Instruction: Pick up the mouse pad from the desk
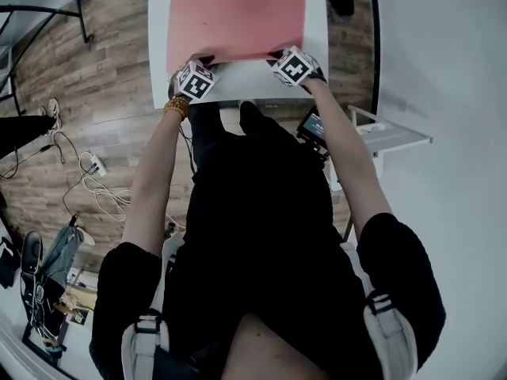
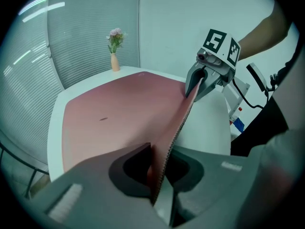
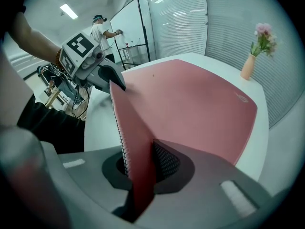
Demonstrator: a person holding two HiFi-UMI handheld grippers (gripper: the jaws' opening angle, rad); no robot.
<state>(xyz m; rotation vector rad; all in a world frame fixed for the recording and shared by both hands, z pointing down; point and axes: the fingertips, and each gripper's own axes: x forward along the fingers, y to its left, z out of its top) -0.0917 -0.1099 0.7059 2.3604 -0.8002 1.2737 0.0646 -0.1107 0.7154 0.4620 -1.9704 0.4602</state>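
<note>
Item: large pink rectangular mouse pad (image 1: 236, 14), on white tabletop (image 1: 238, 92), upper centre of head view. Near edge raised off the surface, one near corner pinched in left tongs (image 1: 207, 58), the other in right tongs (image 1: 276, 54), likely so it peels off evenly. Far part lies flat, pointing away from the person; long axis uncertain, far end cropped.

My right tool (image 3: 139, 175) clamps the near edge of the pink mouse pad (image 3: 190, 99), lifted off the white table (image 3: 261, 142). The left tool (image 3: 116, 81) grips the same edge further along. A vase (image 3: 247, 67) stands beyond.
</note>
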